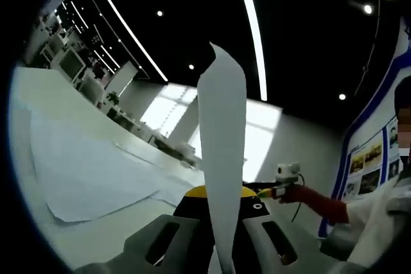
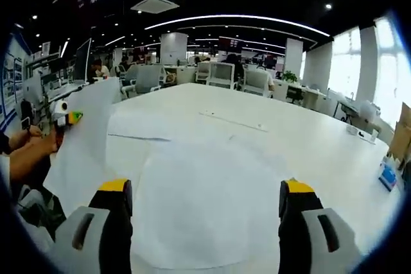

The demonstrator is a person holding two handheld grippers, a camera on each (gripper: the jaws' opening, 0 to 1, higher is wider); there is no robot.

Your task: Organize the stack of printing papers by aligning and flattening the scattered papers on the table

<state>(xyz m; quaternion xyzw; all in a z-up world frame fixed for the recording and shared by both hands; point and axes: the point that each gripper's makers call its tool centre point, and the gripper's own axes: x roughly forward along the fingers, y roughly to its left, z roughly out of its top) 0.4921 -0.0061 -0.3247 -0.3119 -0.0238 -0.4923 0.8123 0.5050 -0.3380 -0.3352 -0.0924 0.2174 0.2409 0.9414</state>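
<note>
Left gripper (image 1: 221,248): jaws pinch lifted sheet (image 1: 221,158) edge-on, clear of table (image 1: 96,239). Right gripper (image 2: 205,213): jaws spread, empty, above loose papers (image 2: 205,203) at near table edge. Advice: lower sheet flat, match corners before releasing.

The right gripper (image 2: 205,213) hovers with fingers (image 2: 115,210) spread wide above papers (image 2: 205,203) on the white desk (image 2: 308,139). At the left, the left gripper (image 2: 64,119) lifts one sheet (image 2: 87,145).

Ceiling light strips (image 1: 253,30) and windows (image 2: 343,62) are lighting the room evenly. The windows are glaring white in both views. The white table (image 2: 302,139) is showing faint shadows only. Fisheye distortion is bending straight lines near the edges, and the edges are blurring softly.
</note>
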